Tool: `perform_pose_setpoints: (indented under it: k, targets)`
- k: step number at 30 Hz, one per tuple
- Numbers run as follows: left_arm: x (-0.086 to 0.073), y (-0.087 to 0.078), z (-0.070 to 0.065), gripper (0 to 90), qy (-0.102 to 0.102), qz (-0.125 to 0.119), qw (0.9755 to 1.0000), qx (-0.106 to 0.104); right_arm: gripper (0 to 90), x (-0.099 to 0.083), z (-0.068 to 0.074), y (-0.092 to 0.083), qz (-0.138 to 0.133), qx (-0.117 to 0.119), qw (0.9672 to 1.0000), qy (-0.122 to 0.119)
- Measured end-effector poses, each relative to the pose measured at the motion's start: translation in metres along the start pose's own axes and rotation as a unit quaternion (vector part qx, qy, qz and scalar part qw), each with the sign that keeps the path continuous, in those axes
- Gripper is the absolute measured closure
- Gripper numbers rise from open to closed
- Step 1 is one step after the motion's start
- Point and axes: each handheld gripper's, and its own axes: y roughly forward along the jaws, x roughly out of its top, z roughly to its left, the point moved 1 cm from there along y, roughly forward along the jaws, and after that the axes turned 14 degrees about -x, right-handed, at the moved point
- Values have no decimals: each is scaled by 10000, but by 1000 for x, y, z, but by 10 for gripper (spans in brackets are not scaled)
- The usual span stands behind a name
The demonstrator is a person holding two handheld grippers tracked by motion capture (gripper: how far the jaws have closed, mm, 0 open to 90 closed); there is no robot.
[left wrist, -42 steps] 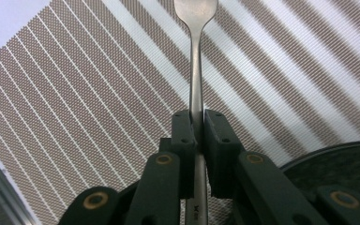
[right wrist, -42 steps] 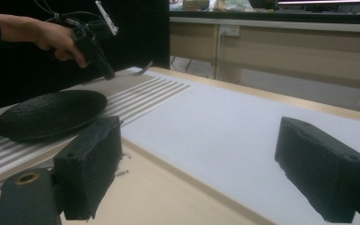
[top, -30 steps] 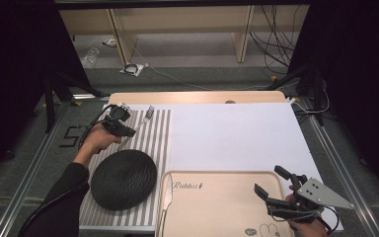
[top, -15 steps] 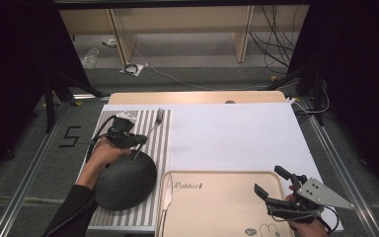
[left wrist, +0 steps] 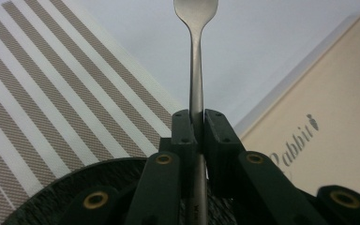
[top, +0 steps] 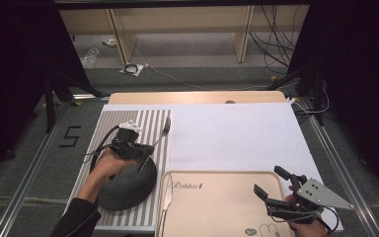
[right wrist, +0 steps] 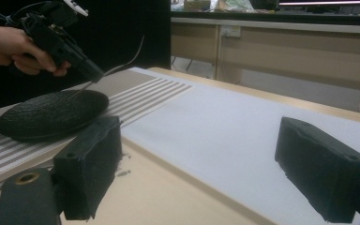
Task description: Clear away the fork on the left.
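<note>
Fork [left wrist: 196, 70] | left gripper [top: 137, 149] jaws pinching its handle | right gripper [top: 271, 190] jaws spread over tray [top: 217, 197]

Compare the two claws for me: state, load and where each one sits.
The left claw is shut on a fork, handle pinched between its jaws; the right claw stands open with nothing between its jaws. The left claw hangs above the black round mat on the striped placemat; the right claw sits low over the beige tray. Both are black, two-jawed and hand-held.
</note>
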Motion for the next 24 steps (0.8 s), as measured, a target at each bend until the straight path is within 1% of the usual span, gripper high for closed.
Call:
perform_pose_setpoints:
  k: [4, 8, 12, 17, 21, 24]
  targets:
    - [-5, 0, -8, 826, -27, 18, 10000, -33, 159, 0, 0, 0, -6, 14, 10000, 20]
    - [-10, 2, -16, 826, -38, 39, 10000, -58, 159, 0, 1, 0, -7, 23, 10000, -12]
    - [-14, 7, -26, 826, -20, 146, 9997, -173, 159, 0, 1, 0, -10, 16, 10000, 0]
    - [-19, 13, -36, 826, -7, 212, 9994, -279, 159, 0, 0, 0, -10, 14, 10000, -1]
    - [-25, 16, -45, 826, -22, 259, 9988, -419, 159, 0, 1, -1, 12, 10, 10000, -16]
    - [-29, 16, -52, 826, 13, 288, 9986, -448, 159, 0, 0, -1, 15, 1, 10000, -4]
